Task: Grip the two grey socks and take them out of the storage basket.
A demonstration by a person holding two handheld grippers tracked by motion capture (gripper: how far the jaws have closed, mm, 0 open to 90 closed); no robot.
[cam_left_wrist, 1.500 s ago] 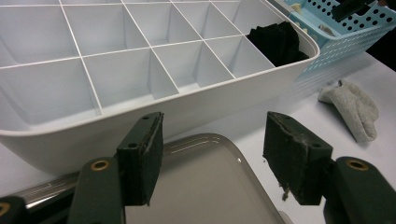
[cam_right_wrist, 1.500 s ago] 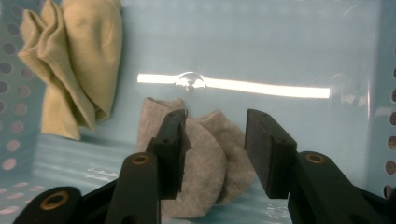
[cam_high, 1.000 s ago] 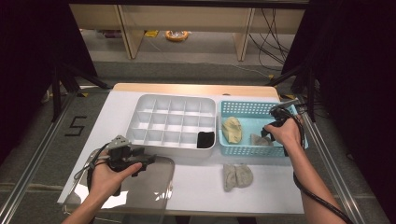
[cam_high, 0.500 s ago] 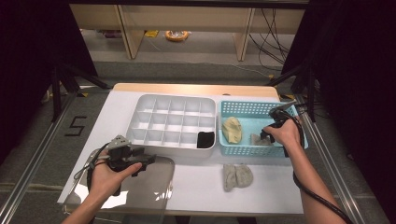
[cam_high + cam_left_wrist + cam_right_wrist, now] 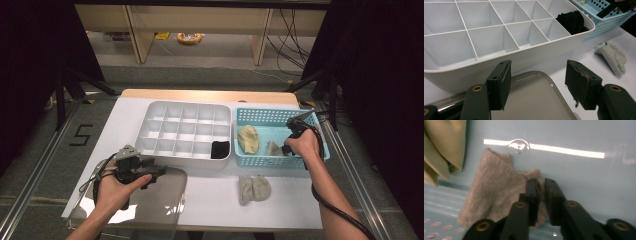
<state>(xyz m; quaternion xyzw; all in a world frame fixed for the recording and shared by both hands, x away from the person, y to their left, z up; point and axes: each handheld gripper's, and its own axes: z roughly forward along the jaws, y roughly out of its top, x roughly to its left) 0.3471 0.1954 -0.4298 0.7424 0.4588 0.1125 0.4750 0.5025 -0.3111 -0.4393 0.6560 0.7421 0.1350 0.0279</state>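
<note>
Sock-sorting barely under way, judging by the count. Grey sock (image 5: 496,195) flat on the bottom of the blue basket (image 5: 265,116), one edge pinched by the right gripper (image 5: 541,182); jaws just closing down to a narrow slit, cloth caught between them. Not yet lifted. Up and to the left of those jaws, a yellow-green sock (image 5: 444,147) waiting in the same basket.

Beyond the basket wall, away from the right jaws, a white divided box (image 5: 185,107): one black sock (image 5: 220,149) tucked into the corner compartment nearest the basket, every other compartment bare. So, one piece filed, the rest to come. Outside the basket, on the near side, a grey bundle (image 5: 253,189) loose on the desk (image 5: 280,210).

Left gripper (image 5: 539,65) idle, jaws spread wide with nothing between them, hovering over a clear lid (image 5: 536,100) just in front of the box; probably for closing the box at the end.

White desk top with a wooden far edge. Grey floor (image 5: 60,165) around it, marked with a "5" beside the left jaws' side. Farther off, pale shelving (image 5: 135,30), trailing cables (image 5: 290,30), dark surroundings.
</note>
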